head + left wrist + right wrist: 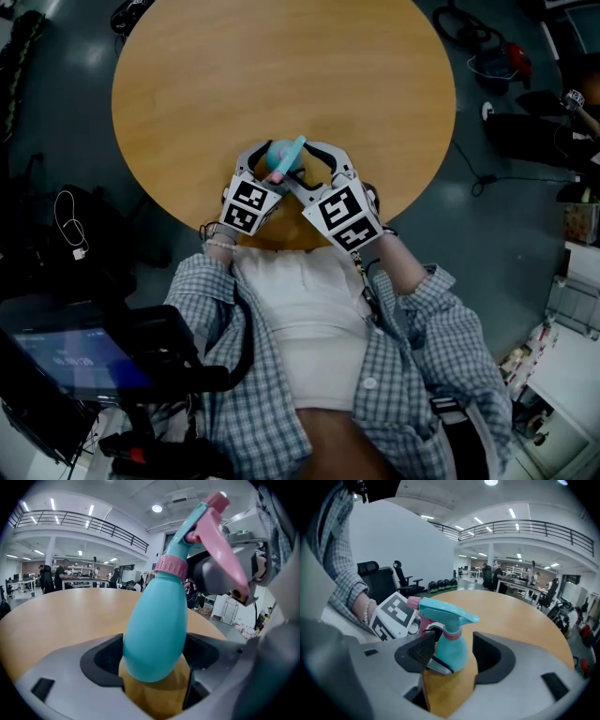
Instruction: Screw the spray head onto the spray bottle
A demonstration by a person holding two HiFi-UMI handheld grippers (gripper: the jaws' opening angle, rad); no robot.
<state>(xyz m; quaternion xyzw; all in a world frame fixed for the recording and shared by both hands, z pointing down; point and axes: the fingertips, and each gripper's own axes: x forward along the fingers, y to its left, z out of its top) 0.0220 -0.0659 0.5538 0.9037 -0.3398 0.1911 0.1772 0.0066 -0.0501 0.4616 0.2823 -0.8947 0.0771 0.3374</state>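
Left claw (154, 670) clamps the spray bottle (157, 630) by its body, long axis tilted toward the right claw (450, 656), whose parted jaws straddle the neck below the spray head (443, 611) without gripping.

my claw (454, 652): jaws wide apart, low in the middle of the frame, not pinching anything

spray bottle (454, 649): teal, sitting right between my jaws. There's a clear gap on the right side. It's tight up by the left pad, can't tell if it's touching.

spray head (443, 610): teal, sits on the bottle's neck with a pink collar, nozzle aimed right

left claw's marker cube (395, 616): black-and-white squares, just left of the bottle

sleeve (340, 573): checked, upper left, beaded bracelet at the wrist

table (525, 620): round, wooden, fills centre and right

balcony railing (525, 527): across the top right
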